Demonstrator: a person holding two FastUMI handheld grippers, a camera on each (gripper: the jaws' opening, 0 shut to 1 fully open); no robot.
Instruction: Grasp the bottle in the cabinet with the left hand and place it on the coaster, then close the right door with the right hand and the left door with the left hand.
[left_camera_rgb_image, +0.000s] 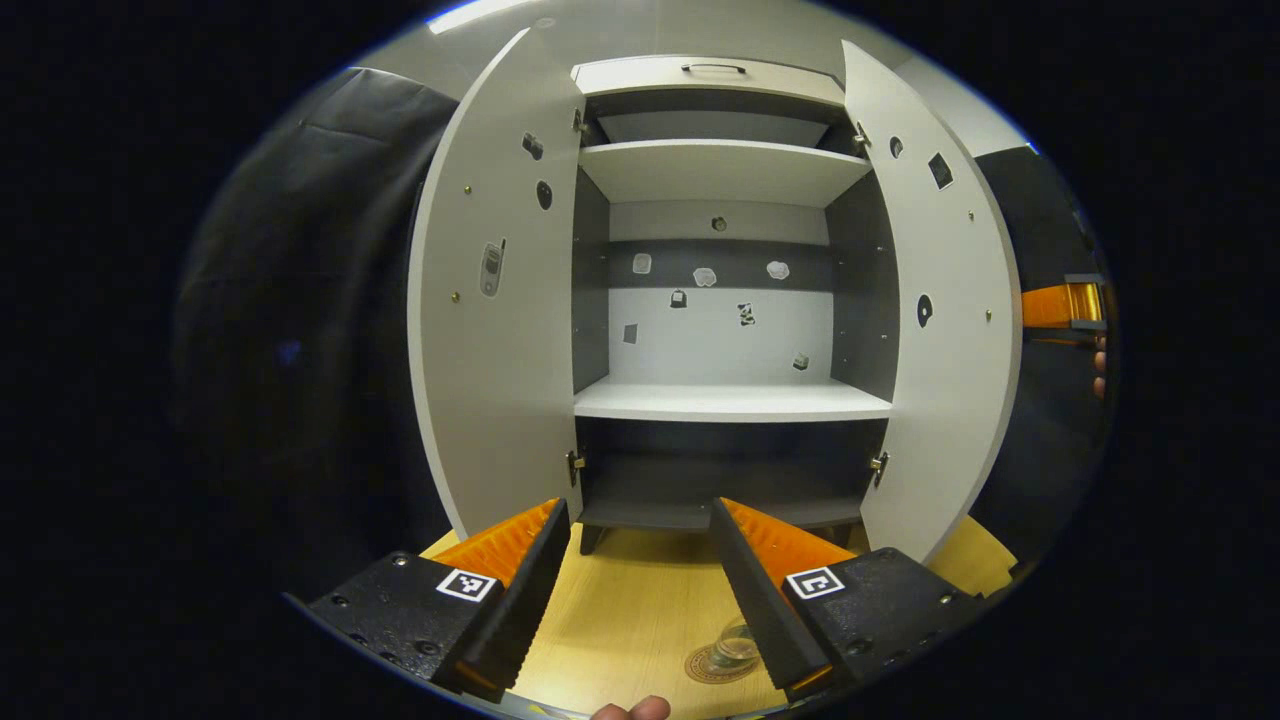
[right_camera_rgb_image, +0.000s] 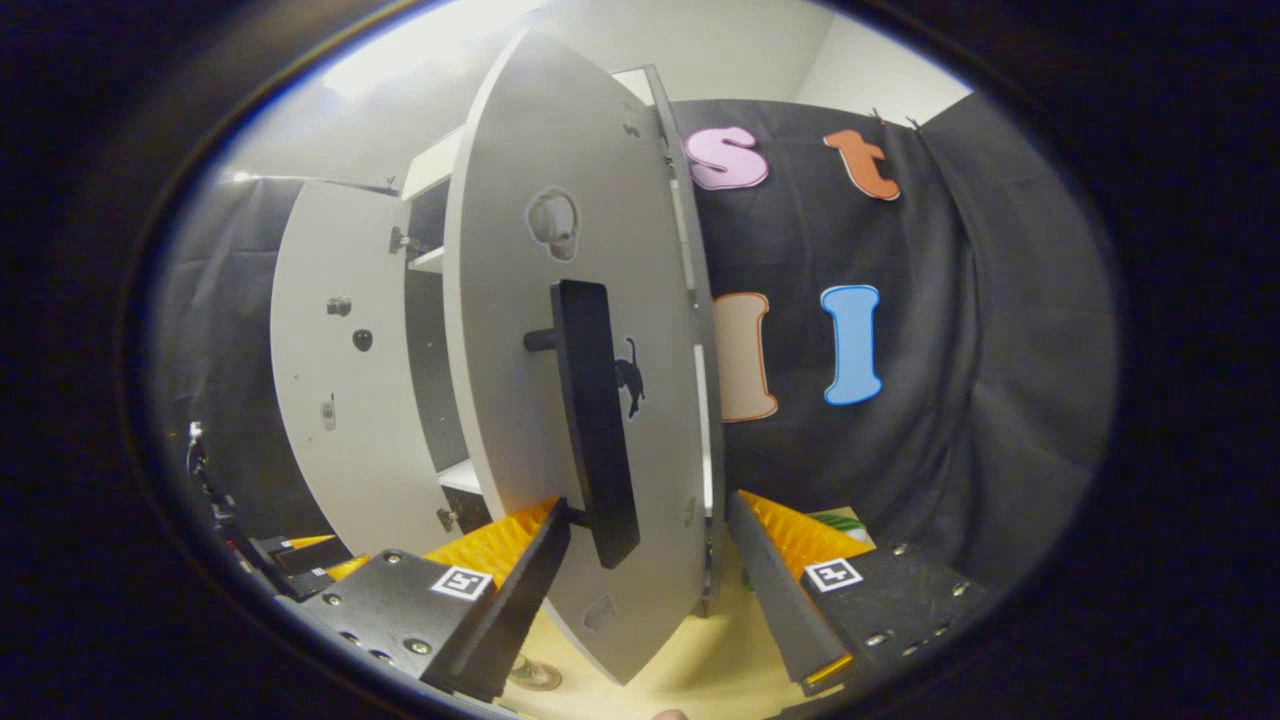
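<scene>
The white cabinet (left_camera_rgb_image: 730, 400) stands on the wooden table with both doors swung wide and its shelves bare. A clear bottle (left_camera_rgb_image: 738, 645) stands on the round coaster (left_camera_rgb_image: 712, 668), low in the left gripper view beside my left gripper's right finger. My left gripper (left_camera_rgb_image: 640, 510) is open and holds nothing, facing the cabinet's lower shelf. The right door (right_camera_rgb_image: 590, 330) shows its outer face with a long black handle (right_camera_rgb_image: 597, 420). My right gripper (right_camera_rgb_image: 648, 505) is open, its fingers on either side of the door's lower part and handle end. The right gripper (left_camera_rgb_image: 1062, 305) also shows beyond the right door.
The left door (left_camera_rgb_image: 495, 330) opens toward the dark cloth wall. The wooden table (left_camera_rgb_image: 640, 610) runs in front of the cabinet. A fingertip (left_camera_rgb_image: 632, 710) shows at the bottom edge. The left gripper (right_camera_rgb_image: 300, 555) sits low at the left of the right gripper view.
</scene>
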